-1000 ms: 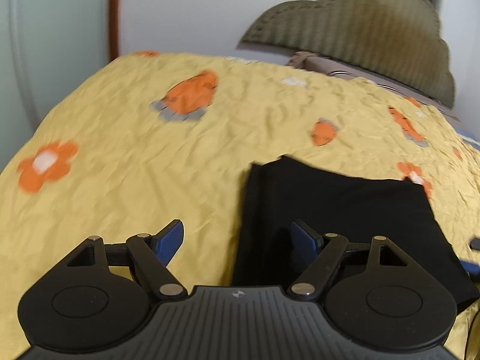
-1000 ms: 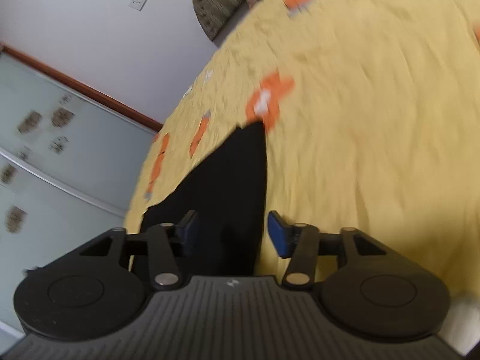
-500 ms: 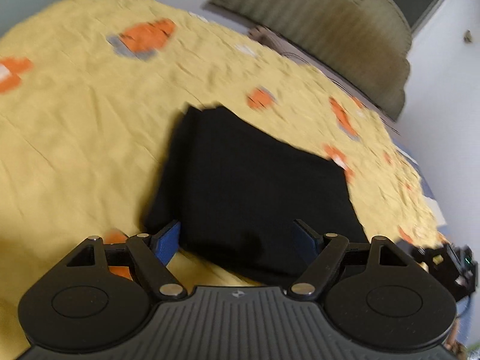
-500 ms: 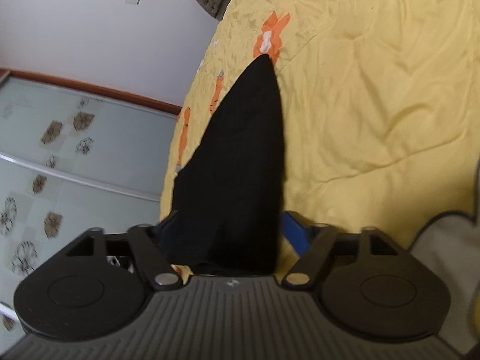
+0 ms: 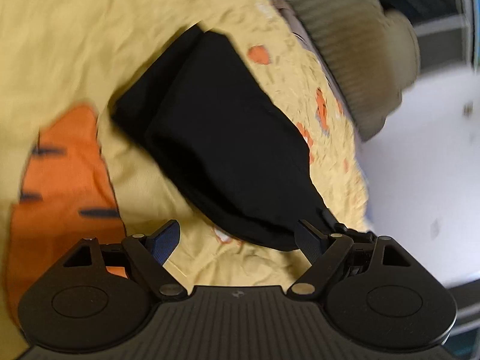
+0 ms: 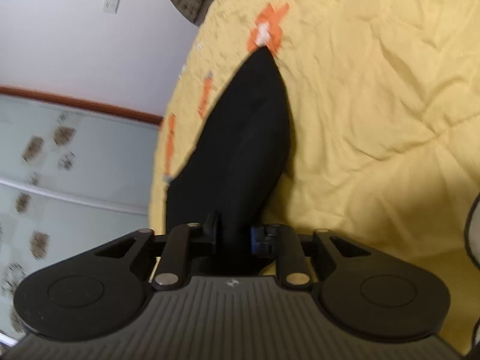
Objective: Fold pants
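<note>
Closing right gripper [image 6: 232, 235] pinching pants [image 6: 240, 150] edge, bedspread [image 6: 375, 105] bare alongside

From my right gripper [image 6: 233, 237] I see its fingers [image 6: 258, 238] closing on the near end of the black pants [image 6: 240, 150], cloth bunched between them. The pants stretch away to a point by an orange flower on the yellow bedspread [image 6: 375, 105]. A white wall [image 6: 75, 45] stands far left.

Open room: you have bare yellow bedspread [image 6: 375, 114] right of the pants [image 6: 237, 150].
Obstacle: olive headboard [image 5: 345, 39] blocks you at the far edge.
</note>
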A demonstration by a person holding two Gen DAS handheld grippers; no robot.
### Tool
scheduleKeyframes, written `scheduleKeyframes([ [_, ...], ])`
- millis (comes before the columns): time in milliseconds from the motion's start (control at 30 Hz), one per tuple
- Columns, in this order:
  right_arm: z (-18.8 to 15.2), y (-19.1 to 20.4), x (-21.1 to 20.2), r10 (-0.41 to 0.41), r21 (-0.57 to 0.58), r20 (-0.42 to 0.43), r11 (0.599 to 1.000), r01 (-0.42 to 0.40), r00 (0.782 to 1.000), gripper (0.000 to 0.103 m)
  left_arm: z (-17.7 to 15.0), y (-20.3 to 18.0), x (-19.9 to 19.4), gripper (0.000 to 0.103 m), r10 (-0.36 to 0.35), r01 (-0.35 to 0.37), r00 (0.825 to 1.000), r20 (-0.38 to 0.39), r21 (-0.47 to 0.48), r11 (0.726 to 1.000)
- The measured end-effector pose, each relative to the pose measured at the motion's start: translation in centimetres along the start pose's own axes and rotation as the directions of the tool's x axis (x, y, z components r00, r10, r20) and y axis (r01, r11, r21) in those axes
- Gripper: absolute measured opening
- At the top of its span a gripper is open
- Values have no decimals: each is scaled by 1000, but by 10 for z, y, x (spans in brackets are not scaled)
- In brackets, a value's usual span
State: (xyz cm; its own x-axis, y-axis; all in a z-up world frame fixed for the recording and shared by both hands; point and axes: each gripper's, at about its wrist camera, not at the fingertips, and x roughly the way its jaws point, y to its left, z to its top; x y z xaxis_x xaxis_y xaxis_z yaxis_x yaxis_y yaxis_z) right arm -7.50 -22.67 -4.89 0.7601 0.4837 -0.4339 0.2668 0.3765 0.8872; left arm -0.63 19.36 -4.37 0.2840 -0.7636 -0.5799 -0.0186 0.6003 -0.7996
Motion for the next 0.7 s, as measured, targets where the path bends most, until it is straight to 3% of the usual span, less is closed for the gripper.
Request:
scheduleKeyframes([
  [133, 8, 24, -5, 65, 1, 30, 998, -65, 997, 15, 1, 15, 11, 84, -104, 103, 995, -1, -158, 982],
  [333, 16, 55, 1, 125, 1, 46, 992, -125, 991, 15, -8, 19, 31, 84, -140, 149, 989, 52, -293, 944],
  [467, 20, 66, 5, 147, 10, 46, 989, -148, 988, 15, -12, 25, 38, 84, -135, 185, 979, 154, -382, 905],
  [567, 20, 69, 4, 159, 12, 44, 987, -159, 986, 15, -12, 29, 34, 84, -132, 235, 958, 255, -429, 872],
  [700, 21, 62, -4, 152, 23, 48, 988, -153, 987, 15, -7, 26, 32, 84, -117, 247, 944, 310, -422, 872],
])
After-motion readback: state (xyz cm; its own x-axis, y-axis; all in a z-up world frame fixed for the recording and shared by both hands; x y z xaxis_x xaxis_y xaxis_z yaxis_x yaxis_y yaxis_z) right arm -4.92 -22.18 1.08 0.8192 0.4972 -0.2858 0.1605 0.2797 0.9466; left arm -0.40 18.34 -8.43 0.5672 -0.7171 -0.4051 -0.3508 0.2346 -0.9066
